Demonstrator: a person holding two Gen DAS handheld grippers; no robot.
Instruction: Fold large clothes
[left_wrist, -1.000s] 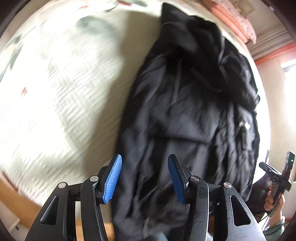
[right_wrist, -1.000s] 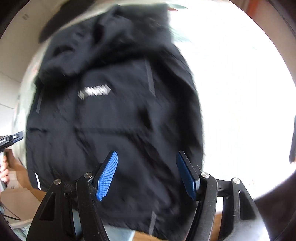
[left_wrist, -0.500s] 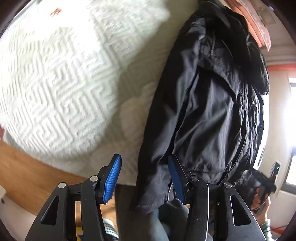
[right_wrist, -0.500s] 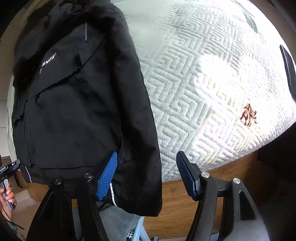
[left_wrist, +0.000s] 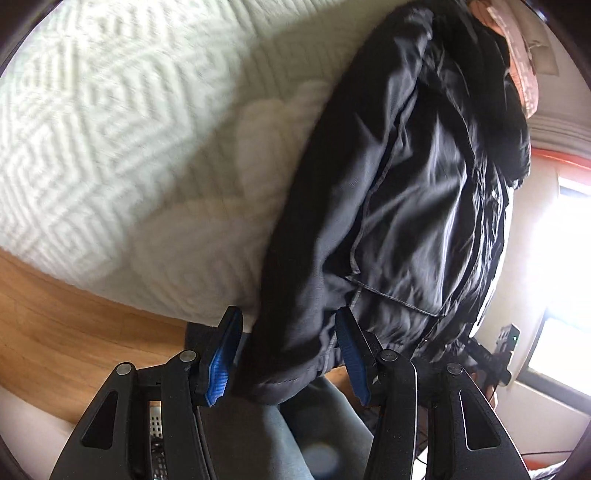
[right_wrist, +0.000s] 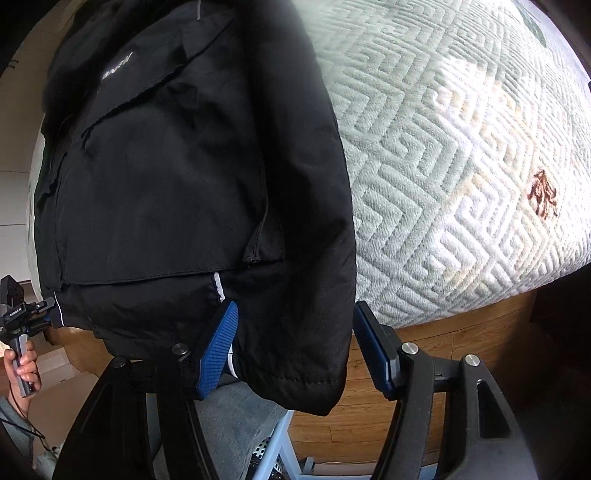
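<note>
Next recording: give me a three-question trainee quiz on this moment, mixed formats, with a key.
1. True or false: the black nylon jacket lies on the white quilted bedcover, its hem hanging over the bed edge.
2. Multiple choice: the left gripper has between its blue pads A) a cuff of the jacket, B) a pillow, C) nothing.
3. Fill in: the right gripper straddles the other cuff with its pads ____ on it.

Key: 1 true; 2 A; 3 not yet pressing (a gap shows beside the outer pad).
</note>
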